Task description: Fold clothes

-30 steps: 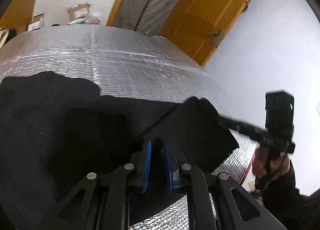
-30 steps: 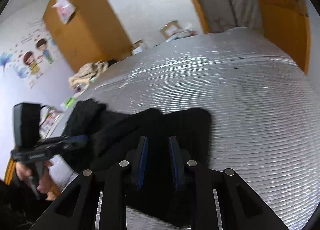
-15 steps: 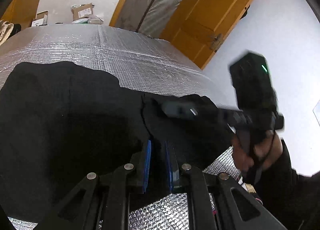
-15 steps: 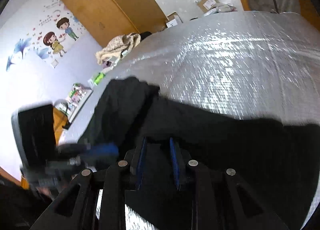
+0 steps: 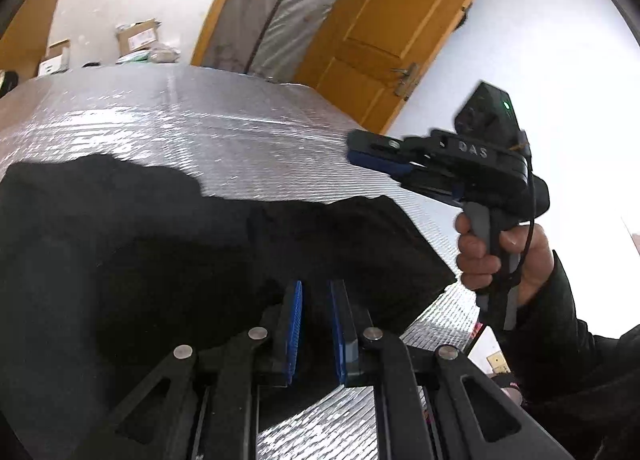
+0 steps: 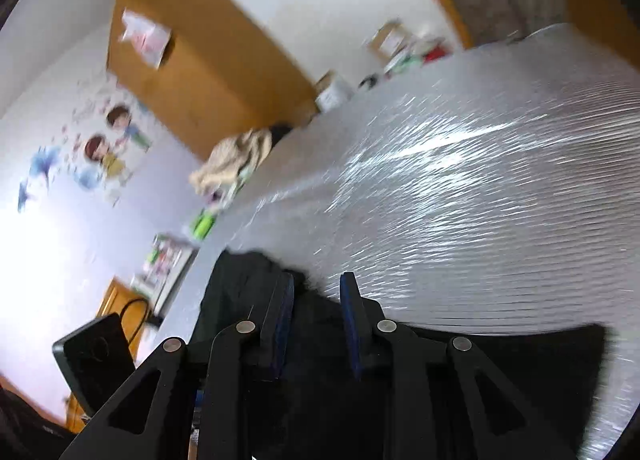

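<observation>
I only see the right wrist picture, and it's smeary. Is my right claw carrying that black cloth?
Observer: No. In the left wrist view the right claw hangs above the silver surface, with nothing between its pads.
Visitor: What holds it up there?
Observer: A hand in a dark sleeve grips its grey handle.
Visitor: And where is the cloth?
Observer: The black garment lies on the silver surface and reaches up to the left claw. I cannot tell whether that claw pinches it.
</observation>
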Motion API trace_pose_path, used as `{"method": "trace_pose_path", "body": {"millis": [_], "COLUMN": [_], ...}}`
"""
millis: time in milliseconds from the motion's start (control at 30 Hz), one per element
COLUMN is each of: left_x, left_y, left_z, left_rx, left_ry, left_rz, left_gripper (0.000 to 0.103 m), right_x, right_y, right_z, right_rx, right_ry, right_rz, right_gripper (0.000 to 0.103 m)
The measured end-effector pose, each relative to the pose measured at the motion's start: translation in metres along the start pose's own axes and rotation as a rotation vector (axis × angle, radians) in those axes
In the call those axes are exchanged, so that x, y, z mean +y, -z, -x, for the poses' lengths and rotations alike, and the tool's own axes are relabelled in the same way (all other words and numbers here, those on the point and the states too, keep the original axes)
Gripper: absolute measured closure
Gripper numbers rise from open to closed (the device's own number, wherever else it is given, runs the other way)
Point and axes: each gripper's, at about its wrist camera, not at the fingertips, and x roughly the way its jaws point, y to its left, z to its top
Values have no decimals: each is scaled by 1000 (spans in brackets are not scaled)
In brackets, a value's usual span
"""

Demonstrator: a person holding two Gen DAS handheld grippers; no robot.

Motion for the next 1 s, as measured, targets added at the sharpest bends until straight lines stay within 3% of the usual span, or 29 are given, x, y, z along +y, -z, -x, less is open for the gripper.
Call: {"method": "trace_pose_path", "body": {"millis": [100,267,433,500,567,767,1000], "left_x": [-7,-9,10,27,38,32,24], "left_y": [-8,-26,-42,-40,-36,-35,-28], "left_z": [-10,-26,-42,-56,-59,-58,-31], "left_rx": [7,-7,-12,43,58,54,7], "left_ry": [11,-11,-89,-159,-166,-183,-135], "left_rz": [-15,13,129,203,233,186,162], "left_gripper": [89,89,89,89,95,95,95], "right_x": [-25,-65,-74,-84,-104,-122,-105], "right_y": [6,30,44,43,44,48,55], "right_z": [36,67,61,54,54,61,90], "right_rx": [-57,-71,-57,-52,-52,-91,-139], "right_ry": [96,180,152,139,106,50,86], "right_rz": [-30,-118,-143,-175,-261,-357,-324], "right_gripper": [78,76,76,77,84,89,82]}}
